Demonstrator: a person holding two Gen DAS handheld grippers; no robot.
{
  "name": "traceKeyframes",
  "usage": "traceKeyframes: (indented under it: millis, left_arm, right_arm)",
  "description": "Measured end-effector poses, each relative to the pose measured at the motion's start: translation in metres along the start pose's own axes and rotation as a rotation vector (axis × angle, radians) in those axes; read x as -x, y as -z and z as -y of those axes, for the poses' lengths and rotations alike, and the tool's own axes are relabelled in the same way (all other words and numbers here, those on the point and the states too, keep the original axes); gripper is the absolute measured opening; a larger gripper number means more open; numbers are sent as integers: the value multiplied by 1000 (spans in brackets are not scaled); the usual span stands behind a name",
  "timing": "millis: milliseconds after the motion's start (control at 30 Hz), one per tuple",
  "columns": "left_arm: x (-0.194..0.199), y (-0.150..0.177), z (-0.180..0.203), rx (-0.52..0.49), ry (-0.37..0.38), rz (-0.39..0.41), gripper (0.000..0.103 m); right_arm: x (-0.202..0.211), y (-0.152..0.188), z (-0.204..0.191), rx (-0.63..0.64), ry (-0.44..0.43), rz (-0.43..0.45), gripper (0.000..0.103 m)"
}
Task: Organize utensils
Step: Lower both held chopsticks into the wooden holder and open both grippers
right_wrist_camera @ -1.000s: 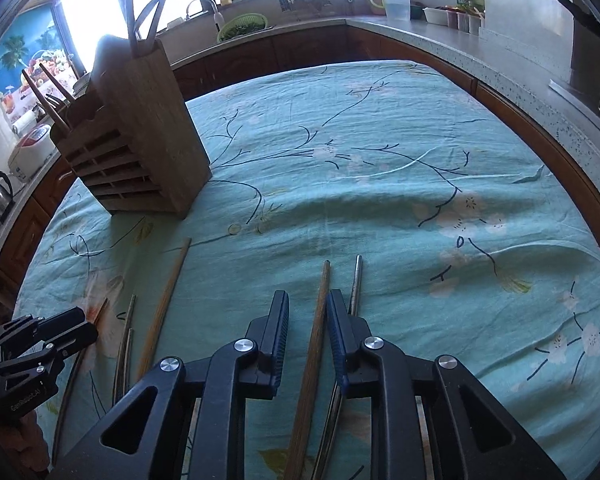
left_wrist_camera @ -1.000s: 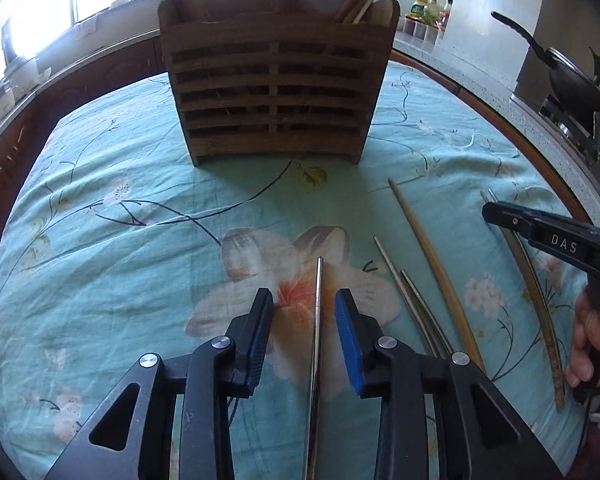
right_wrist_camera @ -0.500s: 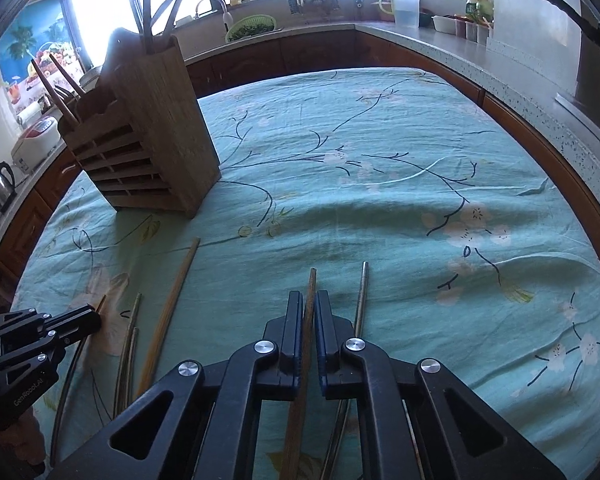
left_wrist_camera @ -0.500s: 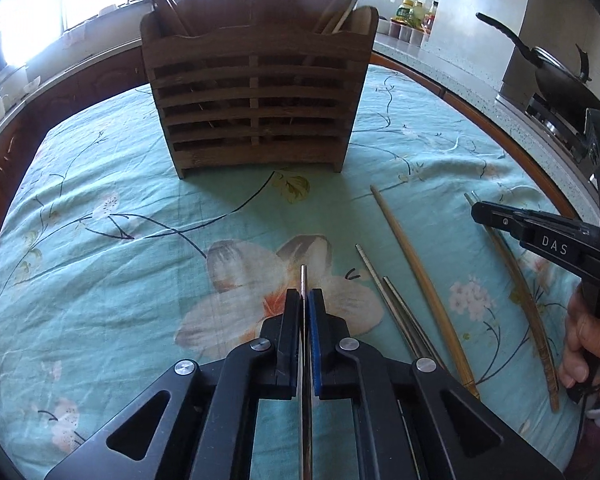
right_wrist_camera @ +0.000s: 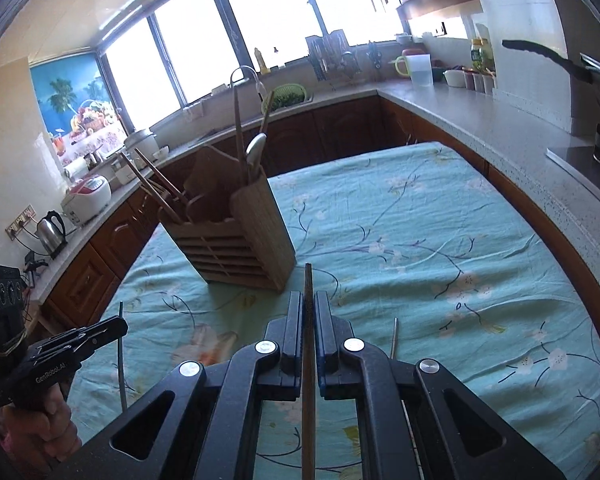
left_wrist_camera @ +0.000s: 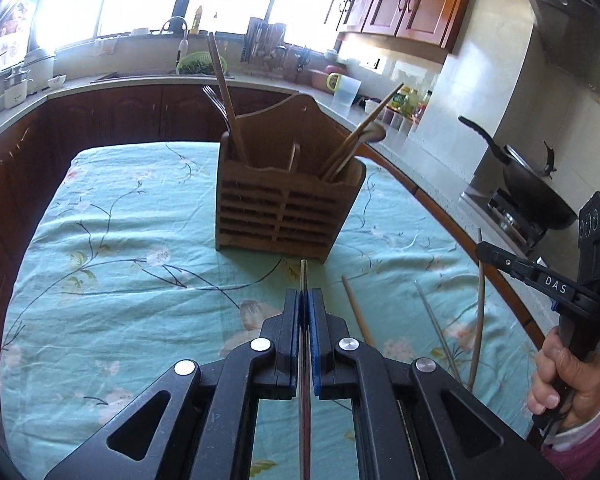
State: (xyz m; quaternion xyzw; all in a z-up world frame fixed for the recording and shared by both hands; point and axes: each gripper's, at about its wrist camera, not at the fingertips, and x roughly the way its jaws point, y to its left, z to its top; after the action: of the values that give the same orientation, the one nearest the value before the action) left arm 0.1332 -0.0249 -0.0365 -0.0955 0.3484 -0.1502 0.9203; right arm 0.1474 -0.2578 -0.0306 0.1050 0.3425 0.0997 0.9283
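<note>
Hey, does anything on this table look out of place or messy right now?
Yes: loose chopsticks lie scattered on the tablecloth instead of in the wooden holder: a wooden chopstick and a metal chopstick near the right gripper. Each gripper holds one more; the left gripper has a metal one.

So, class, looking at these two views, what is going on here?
A person is tidying chopsticks into a wooden holder on a flowered tablecloth. The left gripper is shut on a metal chopstick; the right gripper is shut on a wooden chopstick. Both are lifted and point toward the holder, which already has utensils in it. More chopsticks lie on the cloth.
</note>
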Motion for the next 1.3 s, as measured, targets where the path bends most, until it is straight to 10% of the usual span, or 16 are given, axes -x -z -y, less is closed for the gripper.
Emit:
traceKeyframes:
  millis: [433, 1300]
  left_arm:
    - [87, -8, -11, 28, 4, 166, 3]
    - [87, -27, -33, 71, -6, 219, 3]
  right_arm:
    - [50, -29, -23, 22, -50, 158, 5]
    - [45, -41, -33, 22, -78, 173, 5]
